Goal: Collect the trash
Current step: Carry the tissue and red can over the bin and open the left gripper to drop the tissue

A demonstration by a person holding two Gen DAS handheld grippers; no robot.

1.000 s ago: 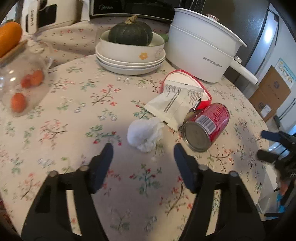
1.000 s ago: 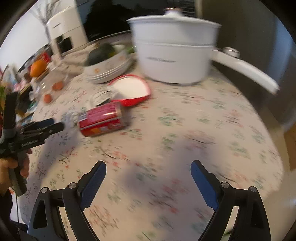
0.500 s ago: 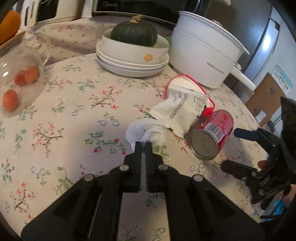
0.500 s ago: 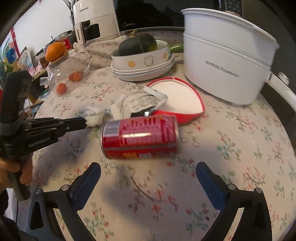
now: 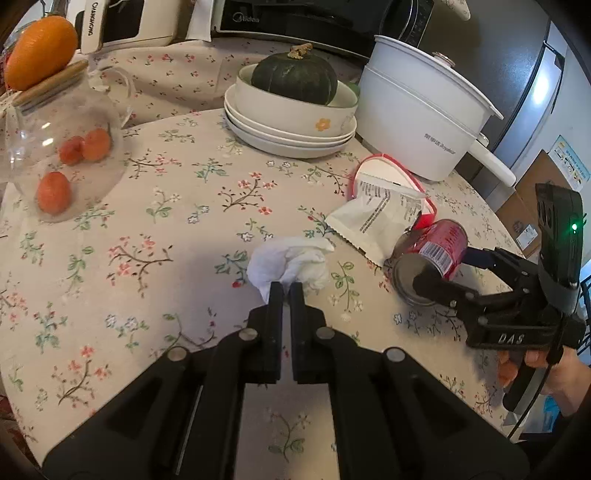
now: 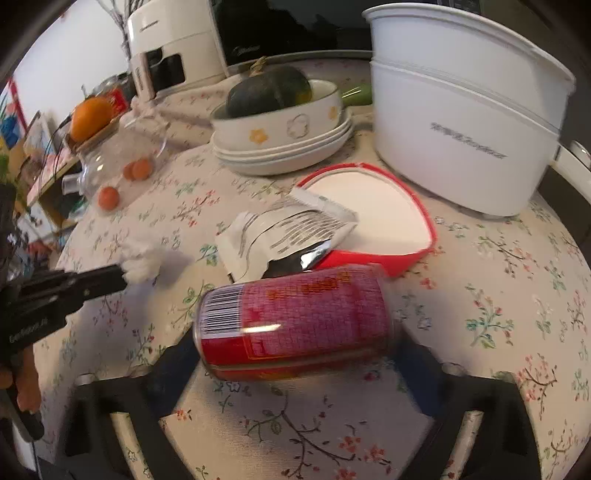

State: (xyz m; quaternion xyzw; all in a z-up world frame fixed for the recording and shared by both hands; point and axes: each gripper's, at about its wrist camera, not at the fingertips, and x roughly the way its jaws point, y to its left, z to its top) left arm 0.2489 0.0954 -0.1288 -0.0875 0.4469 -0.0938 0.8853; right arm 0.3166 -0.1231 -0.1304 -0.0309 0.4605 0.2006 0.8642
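Left fingers [image 5: 286, 291]: closed tight, pinching the near edge of the tissue [image 5: 291, 258]; rest of the wad lying just beyond the tips on the worktop [image 5: 166, 221].
Left step: lift straight up and slowly; a thin pinch on soft paper, likely to tear or slip if jerked.
Right fingers [image 6: 295, 352]: spread wide and just been closing, one at each end of the can [image 6: 295, 314]; firm pressing by the pads not evident.
Can: on its side between the right fingers, free to roll.
Right step: close squarely on both ends, tips low by the worktop, then lift level; off-centre contact likely to spin or squirt the can away.
Can label: red, with a barcode at the left end; wording blurred, unreadable.
Right tool body: "DAS" in the left view.
Packet [image 5: 376, 218]: just beyond the can, touching it, torn open, leaning on the red dish [image 6: 388, 221]; fine print too small to read.
Next trash: the packet, by this reckoning.
Pot [image 5: 424, 122]: farther, past the dish; grey brand name on its side, not surely legible.
Far back: white appliance [image 5: 122, 22] marked "CHANGHONG"; microwave [image 5: 295, 18] marked "Midea".
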